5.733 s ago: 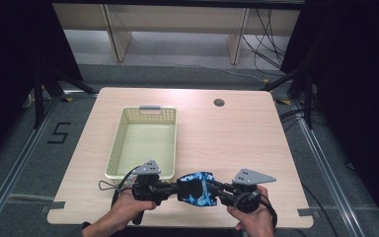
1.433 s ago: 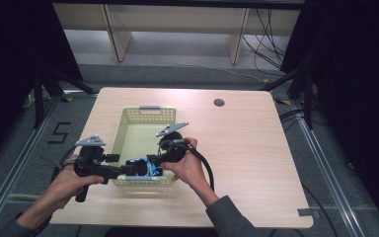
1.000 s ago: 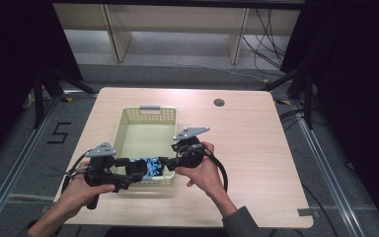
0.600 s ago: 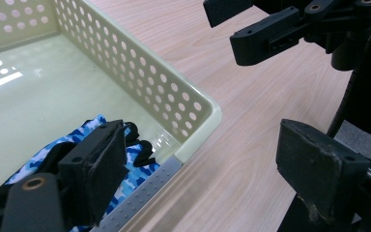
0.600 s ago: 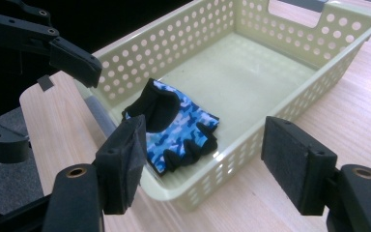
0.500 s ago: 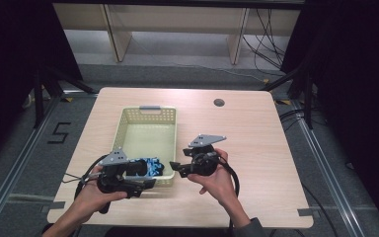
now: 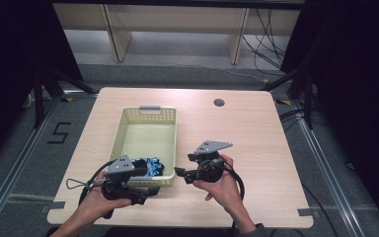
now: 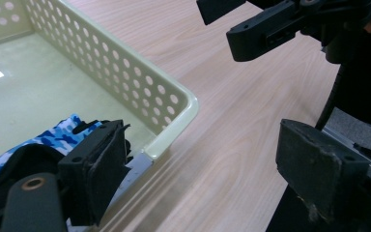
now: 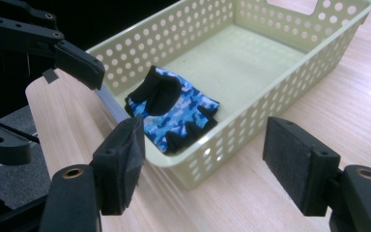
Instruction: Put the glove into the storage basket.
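A blue camouflage fingerless glove [image 9: 171, 106] with black palm patches lies flat in the near end of the pale green perforated basket [image 7: 128, 129]; it also peeks past my left jaw, the glove [image 8: 53, 137]. My left gripper [image 8: 207, 179] stands open just outside the basket's near corner, holding nothing. In the high view the left gripper [image 7: 145, 190] sits at the basket's near wall. My right gripper [image 9: 212, 164] is open; its jaws have just been opening, with nothing between them. That right gripper [image 7: 180, 173] hovers right of the basket's near corner.
The basket [image 8: 183, 101] takes up the table's left middle. The wooden table [image 7: 256, 133] has a round cable hole [image 7: 219, 102] at the back. Beyond the far edge stand pale shelf legs [image 7: 237, 34] and cables on the floor.
Both grippers let go of the glove, which now lies in the basket. They drew back toward the table's near edge, the right one out to the basket's right side.
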The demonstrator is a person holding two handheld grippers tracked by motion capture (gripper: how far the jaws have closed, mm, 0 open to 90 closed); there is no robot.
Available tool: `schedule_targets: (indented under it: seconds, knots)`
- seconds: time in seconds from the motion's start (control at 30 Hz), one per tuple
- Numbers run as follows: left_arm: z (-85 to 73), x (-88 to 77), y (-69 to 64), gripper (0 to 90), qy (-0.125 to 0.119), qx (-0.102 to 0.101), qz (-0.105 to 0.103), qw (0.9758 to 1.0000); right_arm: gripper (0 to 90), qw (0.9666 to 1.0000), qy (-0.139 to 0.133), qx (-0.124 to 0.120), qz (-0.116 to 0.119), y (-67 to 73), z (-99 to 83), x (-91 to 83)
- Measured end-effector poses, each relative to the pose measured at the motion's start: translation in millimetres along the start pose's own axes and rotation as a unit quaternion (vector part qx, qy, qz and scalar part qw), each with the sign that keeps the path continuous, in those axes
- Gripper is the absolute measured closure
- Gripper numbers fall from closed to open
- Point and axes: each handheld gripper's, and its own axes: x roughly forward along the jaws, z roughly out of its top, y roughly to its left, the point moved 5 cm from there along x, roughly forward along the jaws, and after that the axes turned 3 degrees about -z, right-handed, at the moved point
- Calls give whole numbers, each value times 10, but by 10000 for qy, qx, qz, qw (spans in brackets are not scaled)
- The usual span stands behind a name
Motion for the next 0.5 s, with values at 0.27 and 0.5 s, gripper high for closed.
schedule_targets:
  seconds: [0.27, 0.5]
  knots:
    - [-87, 29, -137, 178, 141, 211, -184, 9995, 318, 10000, -4, 8, 65, -40, -86, -78]
    - [-164, 65, -250, 177, 202, 277, -352, 9988, 310, 9998, 131, 123, -48, -96, -266, -128]
